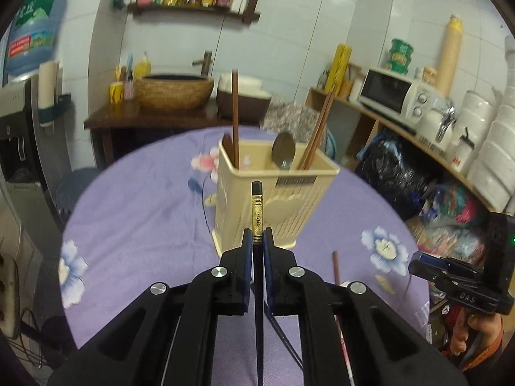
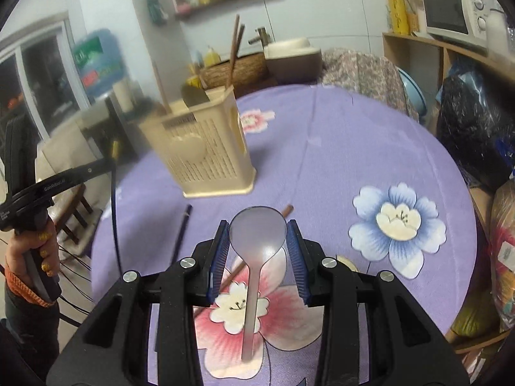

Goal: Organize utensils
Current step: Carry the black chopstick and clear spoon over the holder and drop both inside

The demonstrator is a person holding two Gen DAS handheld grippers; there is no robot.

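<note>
Utensil holder point(image 1: 273, 199): cream, upright on purple floral surface point(image 1: 135, 218), holding brown chopsticks point(image 1: 235, 119) and a metal spoon point(image 1: 283, 152). Left wrist view: left gripper point(image 1: 257, 238) pinching a dark gold-banded chopstick point(image 1: 257, 215), tip pointing toward holder. Right wrist view: right gripper point(image 2: 258, 241) clamped on bowl of a pale spoon point(image 2: 257, 234), handle trailing back; loose brown chopstick point(image 2: 286, 210) and black chopstick point(image 2: 182, 234) flat on surface near holder point(image 2: 206, 154).

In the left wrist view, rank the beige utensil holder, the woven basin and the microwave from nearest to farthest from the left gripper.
1. Beige utensil holder, just ahead on the purple cloth.
2. Woven basin, behind the table, left.
3. Microwave, shelf at far right; close to the basin's range.
</note>
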